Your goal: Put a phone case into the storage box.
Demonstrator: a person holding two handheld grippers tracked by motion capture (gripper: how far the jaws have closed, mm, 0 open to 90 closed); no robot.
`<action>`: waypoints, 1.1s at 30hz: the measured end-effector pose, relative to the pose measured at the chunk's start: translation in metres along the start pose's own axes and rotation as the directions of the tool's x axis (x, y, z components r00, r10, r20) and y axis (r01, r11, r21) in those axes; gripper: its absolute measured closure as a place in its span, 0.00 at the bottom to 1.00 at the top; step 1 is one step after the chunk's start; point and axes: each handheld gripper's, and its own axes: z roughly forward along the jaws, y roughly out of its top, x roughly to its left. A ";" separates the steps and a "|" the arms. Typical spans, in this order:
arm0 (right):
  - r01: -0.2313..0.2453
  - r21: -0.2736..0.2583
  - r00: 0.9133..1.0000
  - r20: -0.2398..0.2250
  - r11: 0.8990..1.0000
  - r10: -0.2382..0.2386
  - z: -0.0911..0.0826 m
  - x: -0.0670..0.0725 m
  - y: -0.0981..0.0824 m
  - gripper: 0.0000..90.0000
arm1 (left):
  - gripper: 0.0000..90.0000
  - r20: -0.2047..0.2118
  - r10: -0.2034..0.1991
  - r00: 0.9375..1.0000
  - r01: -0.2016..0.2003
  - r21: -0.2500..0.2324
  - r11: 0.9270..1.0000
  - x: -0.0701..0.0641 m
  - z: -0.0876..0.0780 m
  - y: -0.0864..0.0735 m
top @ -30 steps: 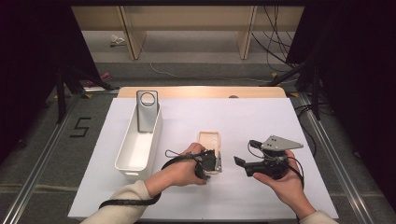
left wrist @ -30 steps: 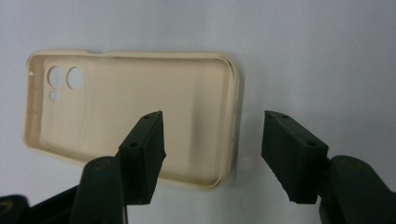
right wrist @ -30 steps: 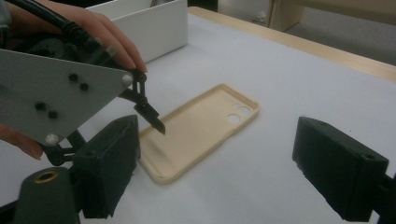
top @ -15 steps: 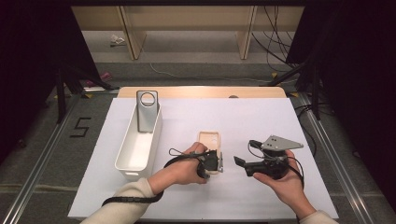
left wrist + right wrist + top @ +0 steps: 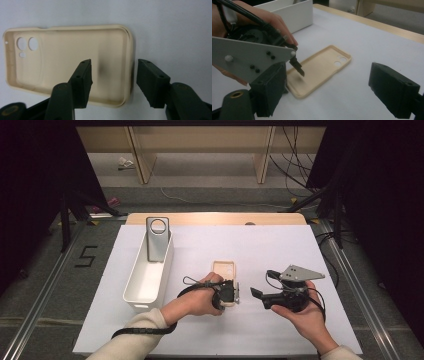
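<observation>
A beige phone case (image 5: 223, 269) lies hollow side up on the white sheet, its camera holes at the far end. My left gripper (image 5: 231, 293) points down over its near end. In the left gripper view, one jaw is inside the case (image 5: 75, 50) and the other outside its end wall, so the left gripper (image 5: 113, 68) straddles that wall. Its jaws have just been closing, with a gap still on both sides of the wall. My right gripper (image 5: 262, 286) is held level to the right of the case, open and holding nothing. In the right gripper view, the right gripper (image 5: 329, 82) faces the case (image 5: 322, 63).
A long white bin (image 5: 131, 281) stands left of the case, with a grey flat piece with a round hole (image 5: 157, 239) upright at its far end. The white sheet (image 5: 280, 245) covers a wooden table; the floor and cables lie beyond.
The left gripper's jaws have drawn closer together around the case's near end wall. The right hand and its gripper have kept still.
</observation>
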 end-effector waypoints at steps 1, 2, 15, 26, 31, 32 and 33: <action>0.000 -0.002 1.000 0.000 1.000 0.000 0.000 0.000 0.000 0.18 | 0.54 0.009 -0.002 1.000 0.002 0.001 1.000 0.000 0.000 0.000; 0.001 -0.002 1.000 0.000 1.000 -0.001 0.000 0.000 0.000 0.18 | 0.55 0.017 -0.002 1.000 0.002 0.000 1.000 0.001 0.000 0.000; 0.002 0.001 1.000 -0.001 1.000 -0.002 0.000 0.000 0.000 0.18 | 0.77 0.108 0.004 0.994 -0.006 0.023 1.000 0.004 0.000 0.003; 0.002 0.001 1.000 -0.002 1.000 -0.002 0.000 0.000 0.000 0.18 | 0.85 0.118 0.022 0.993 -0.027 0.040 0.999 0.005 0.001 0.006; 0.003 0.001 1.000 -0.002 1.000 -0.003 0.000 0.000 0.000 0.18 | 0.89 0.107 0.024 0.994 -0.029 0.040 0.999 0.005 0.001 0.005; 0.003 0.002 1.000 -0.002 1.000 -0.003 0.000 0.000 0.000 0.18 | 0.89 0.103 0.025 0.994 -0.029 0.039 0.999 0.004 0.001 0.005; 0.003 0.001 1.000 -0.002 1.000 -0.003 0.000 0.000 0.000 0.18 | 0.90 0.099 0.021 0.995 -0.025 0.033 0.999 0.003 0.001 0.005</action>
